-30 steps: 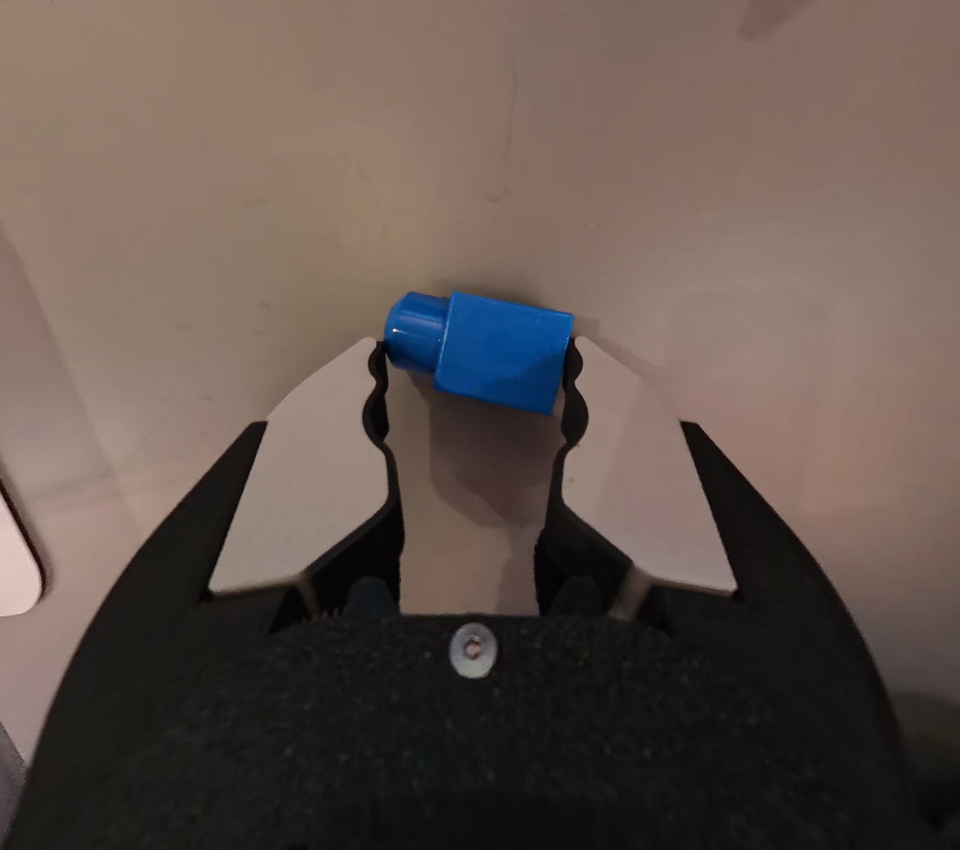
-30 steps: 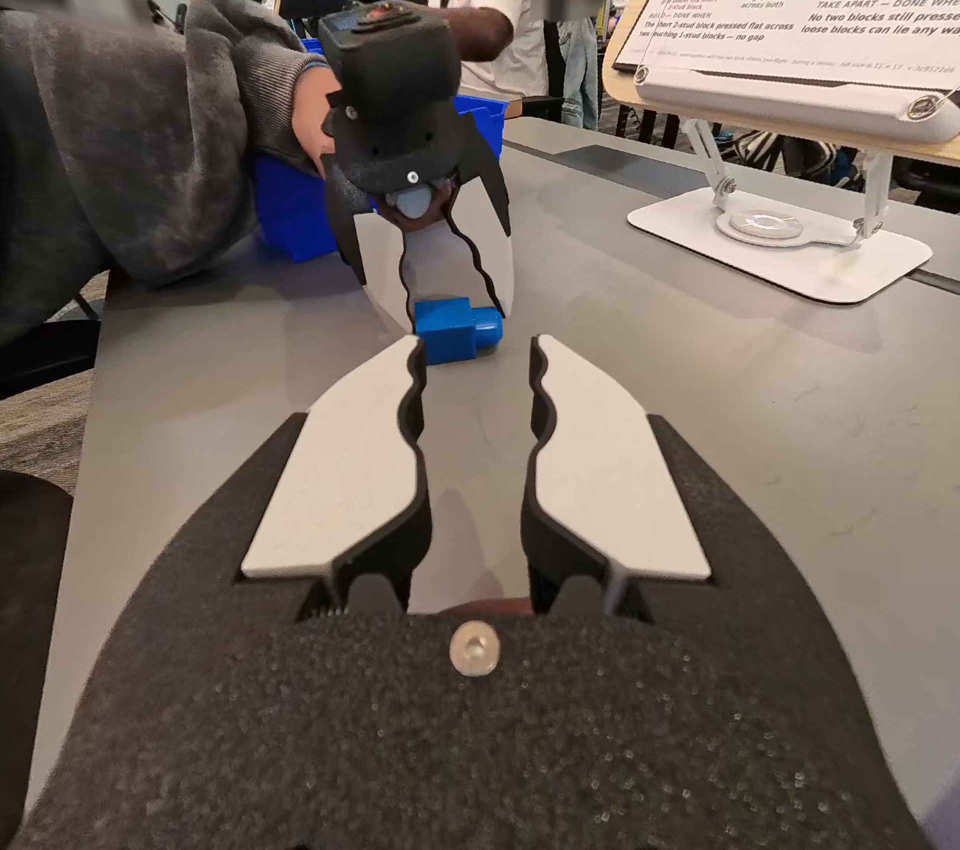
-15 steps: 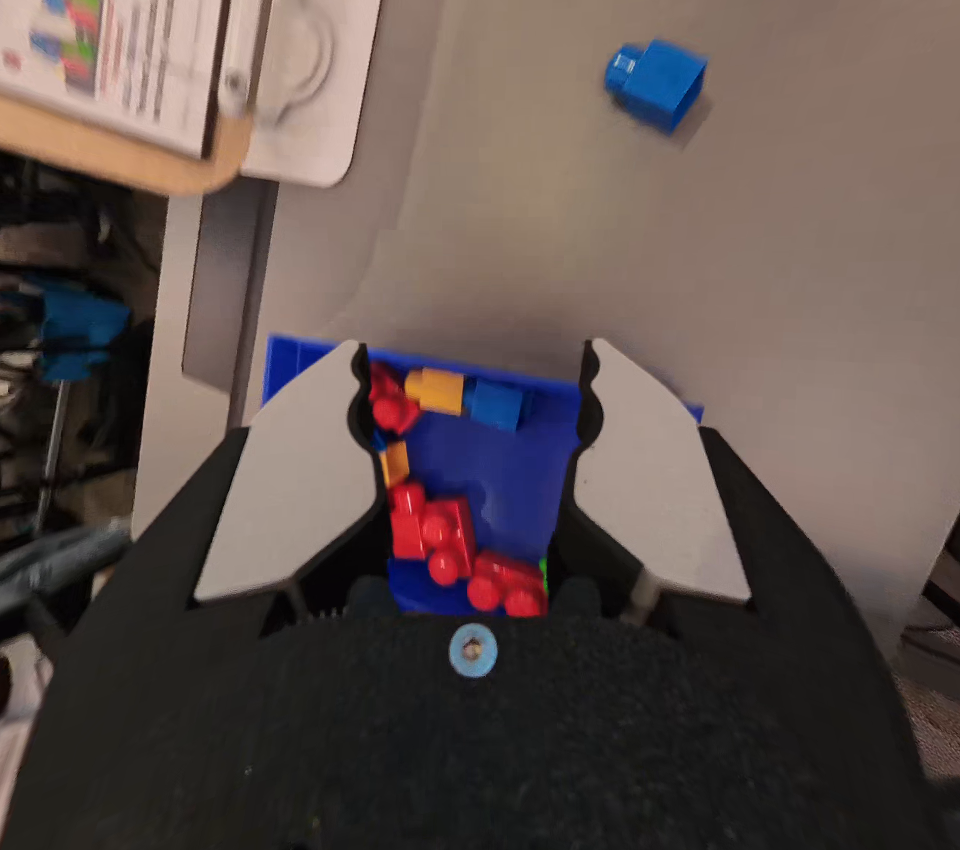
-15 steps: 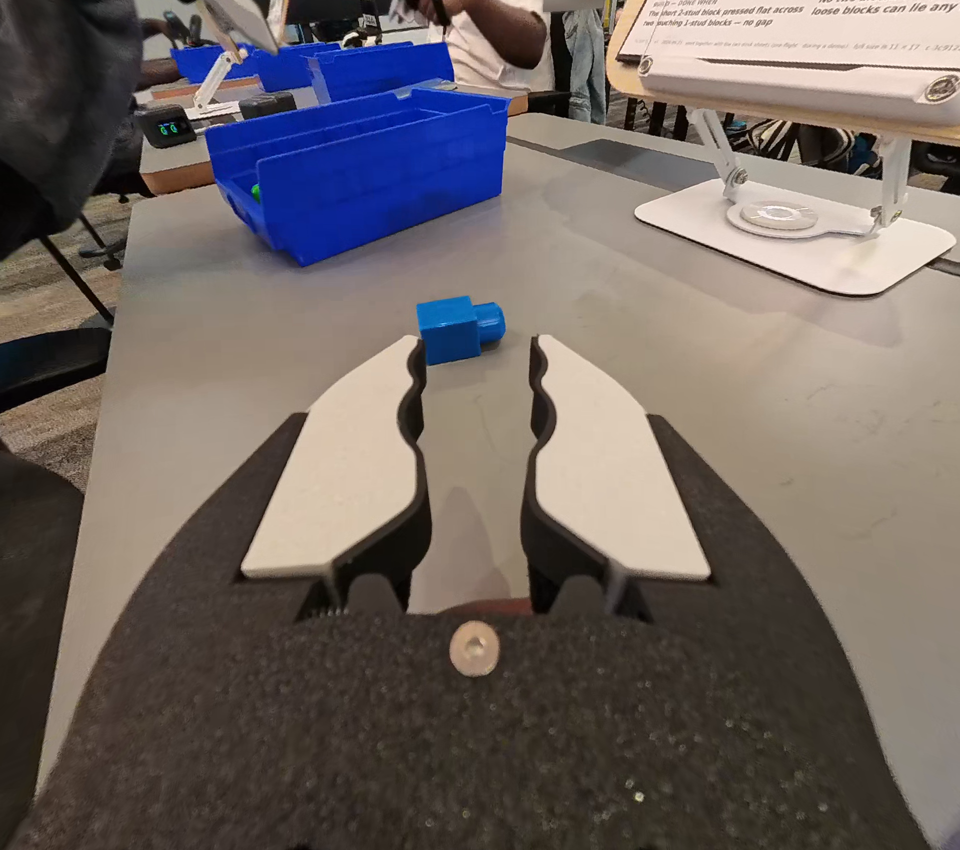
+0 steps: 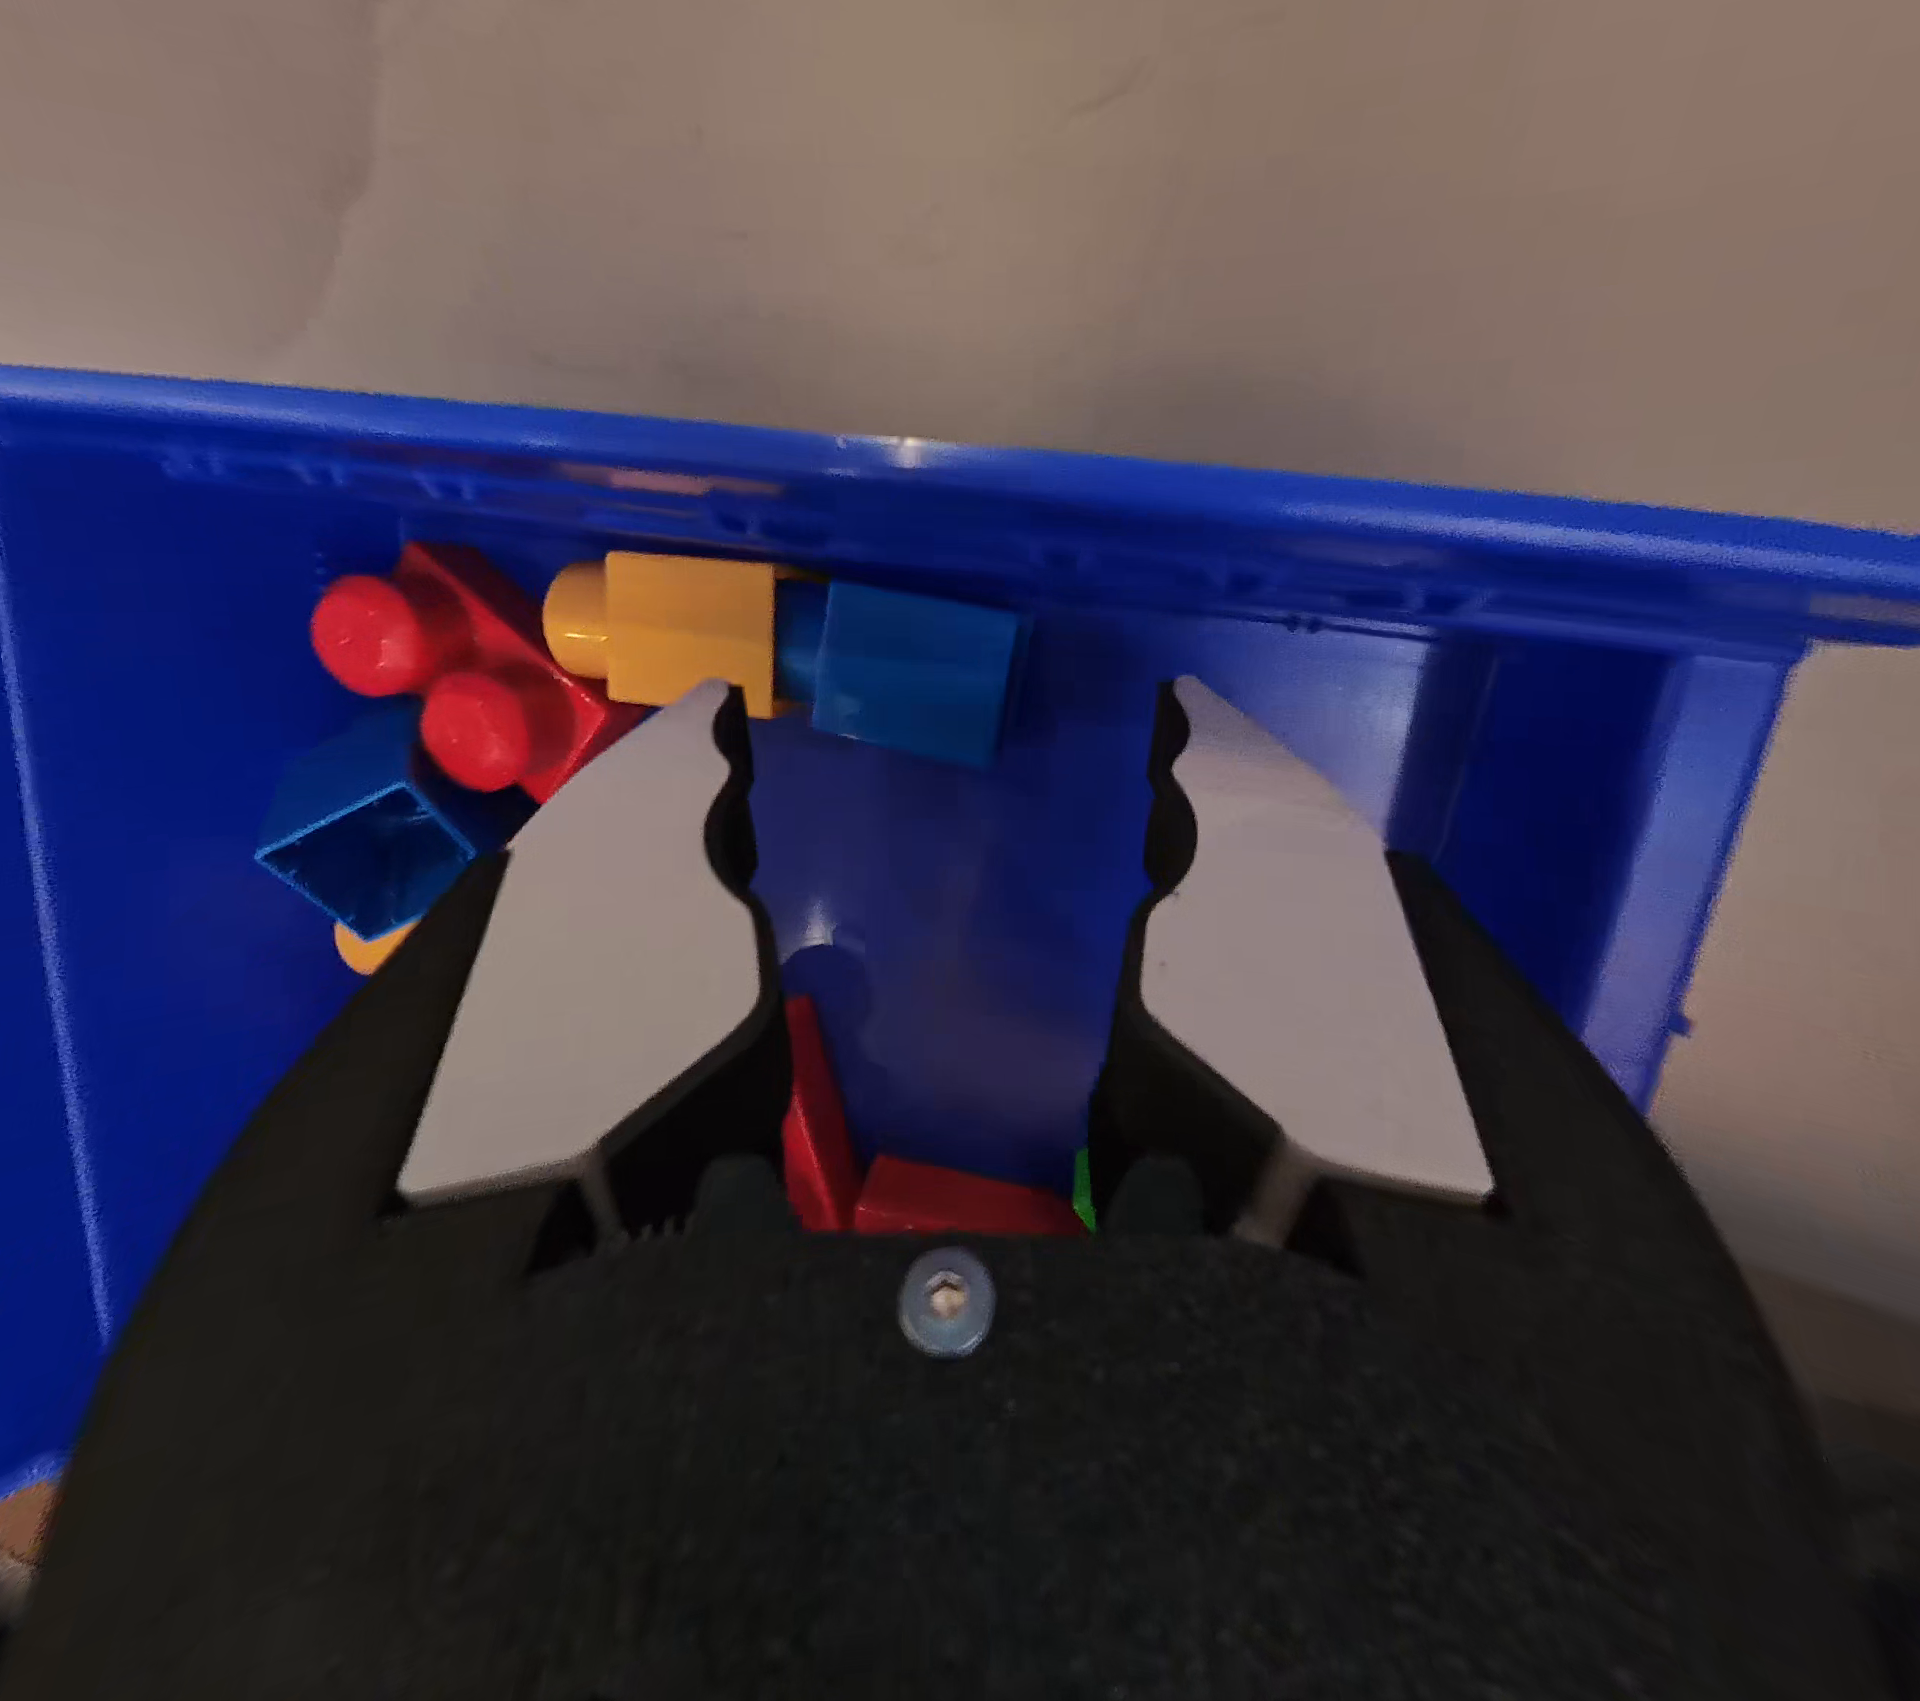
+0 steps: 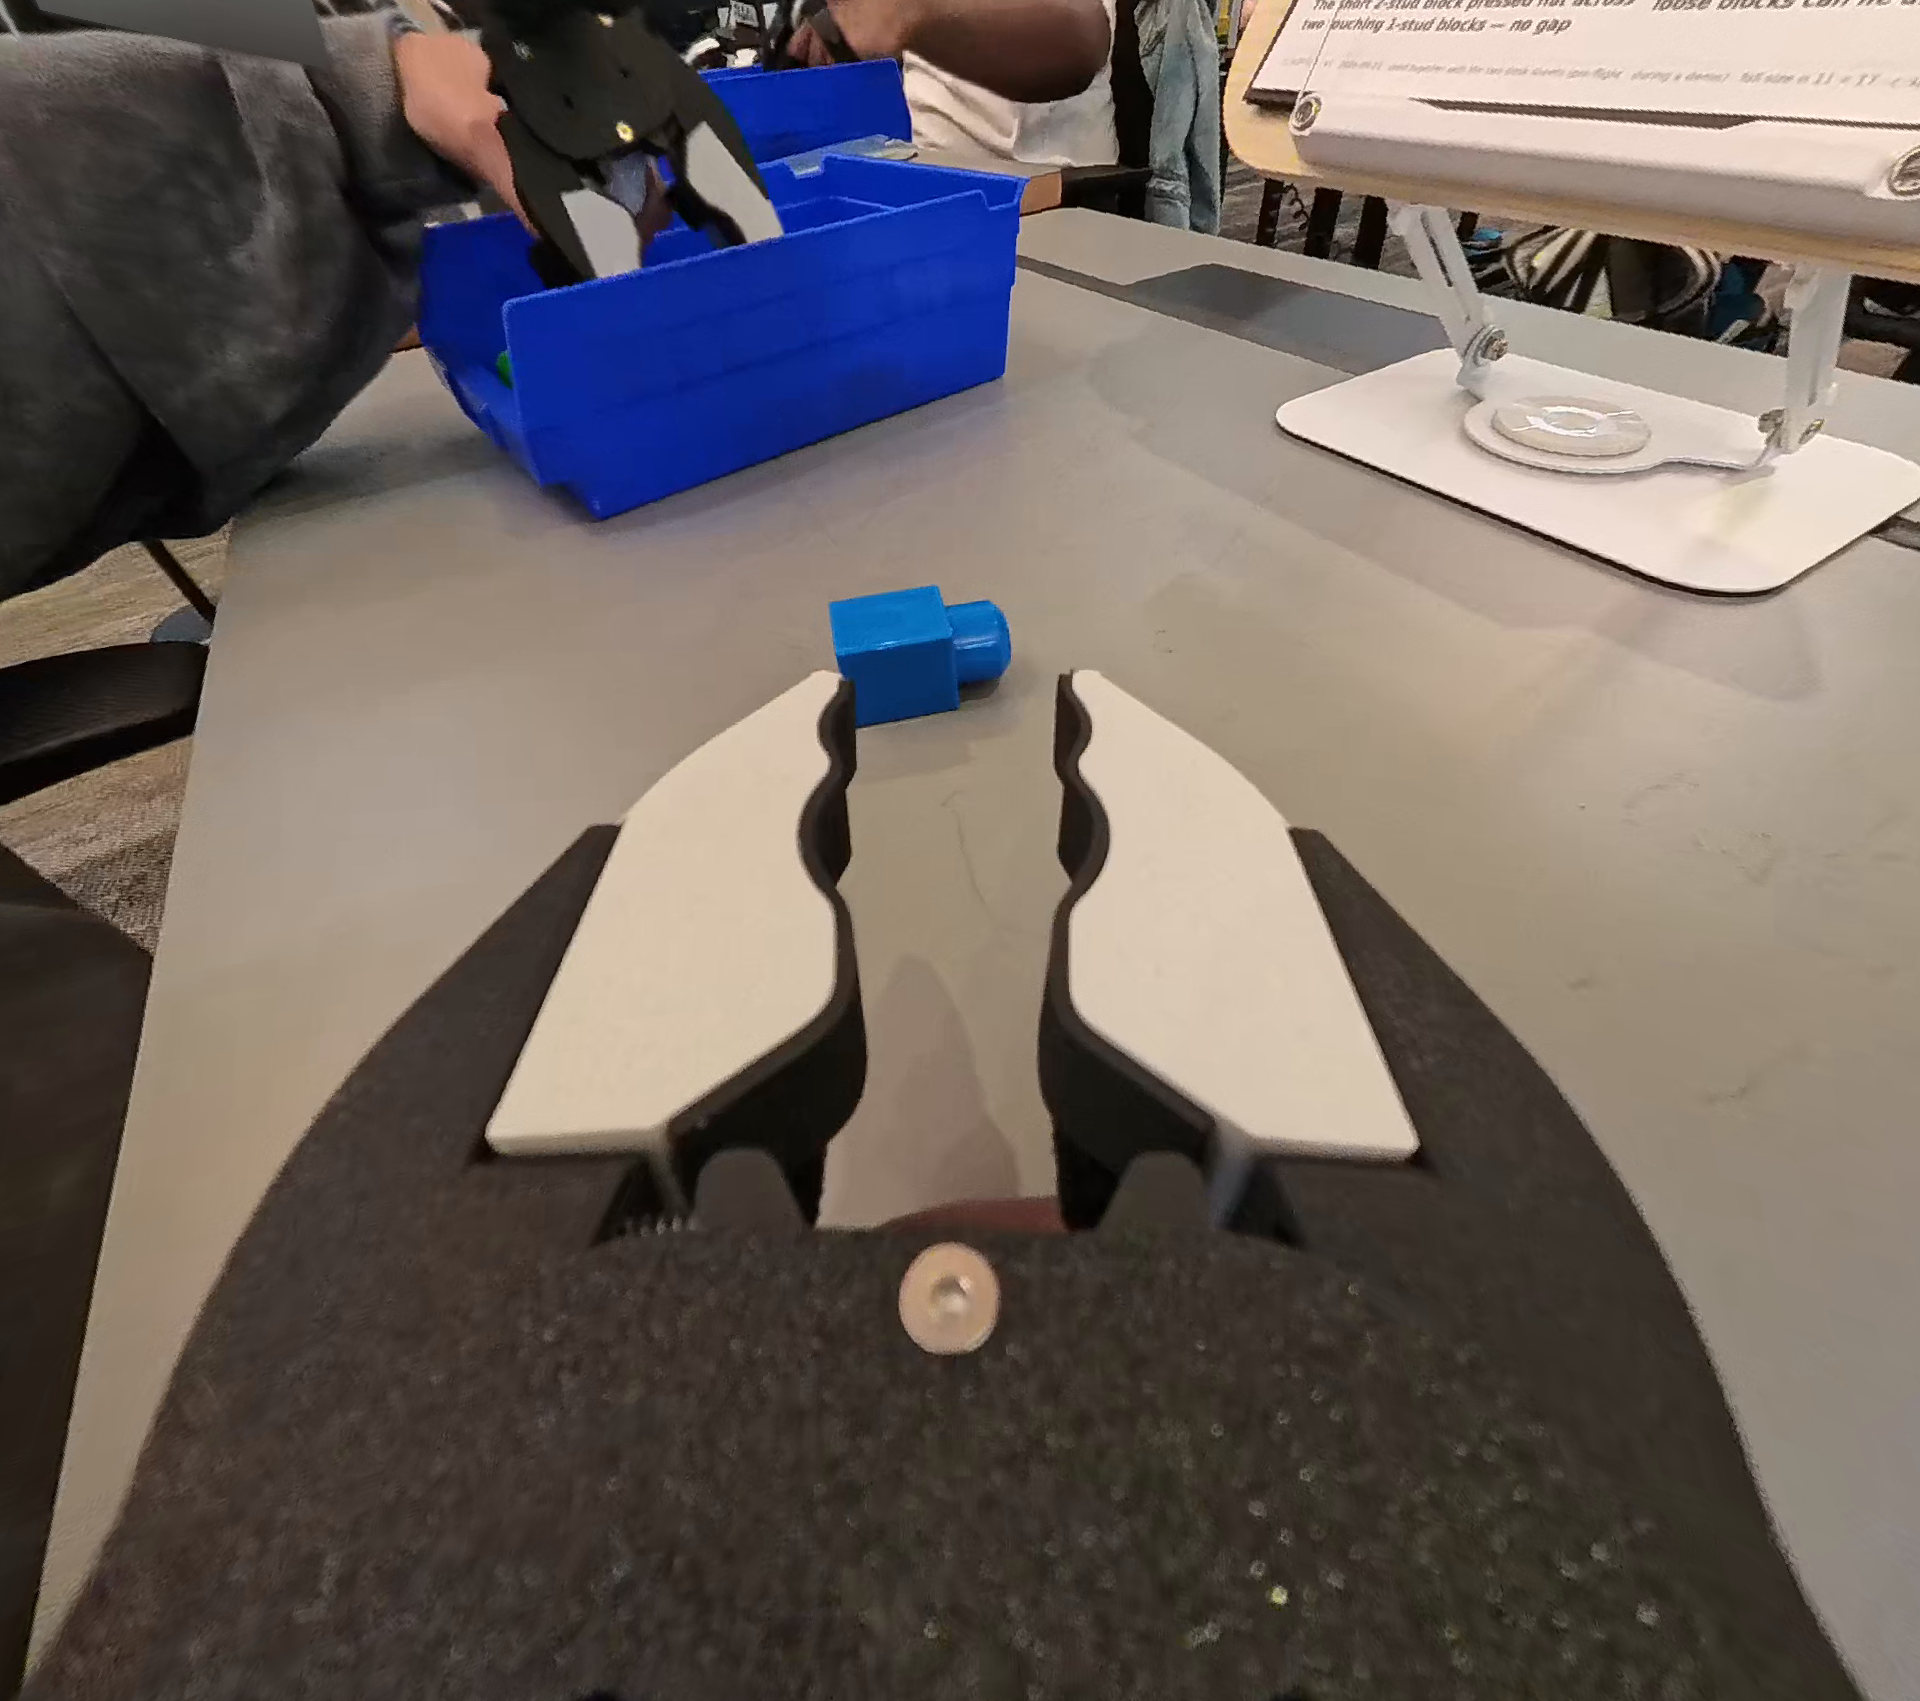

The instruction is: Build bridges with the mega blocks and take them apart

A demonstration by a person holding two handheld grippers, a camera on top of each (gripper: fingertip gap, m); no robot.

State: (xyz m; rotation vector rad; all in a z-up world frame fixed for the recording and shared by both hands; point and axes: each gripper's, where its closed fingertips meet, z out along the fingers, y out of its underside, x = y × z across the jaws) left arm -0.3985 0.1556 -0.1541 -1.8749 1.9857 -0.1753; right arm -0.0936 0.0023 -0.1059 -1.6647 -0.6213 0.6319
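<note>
Since a second earlier the left gripper had let go of the blue one-stud block, lifted away from the table and swung over the blue bin, into which it now reached; the block had stayed where it was set down, and the right gripper had not shifted.

The bin was glossy moulded plastic with a thick rim; the table was a smooth, matte grey slab; both grippers had grainy black bodies, flat pale-grey finger plates and wavy black inner pads.

The left gripper stood wide open and empty; its left fingertip lay at the edge of a yellow block, though the blur left it unclear whether they touched; from the right wrist view it hung over the bin at about 10 o'clock, gripped by a hand in a grey sleeve.

The right gripper was partly open, holding nothing, poised low over the table; the blue block lay on its side just past the fingertips at 12 o'clock, its rounded stud pointing to 3 o'clock, close to the left tip.

Inside the bin, along the far wall, lay a red two-stud block at 10 o'clock, the yellow block beside it, and a blue block pressed end-on against the yellow; another blue block sat tilted with its hollow base showing.
</note>
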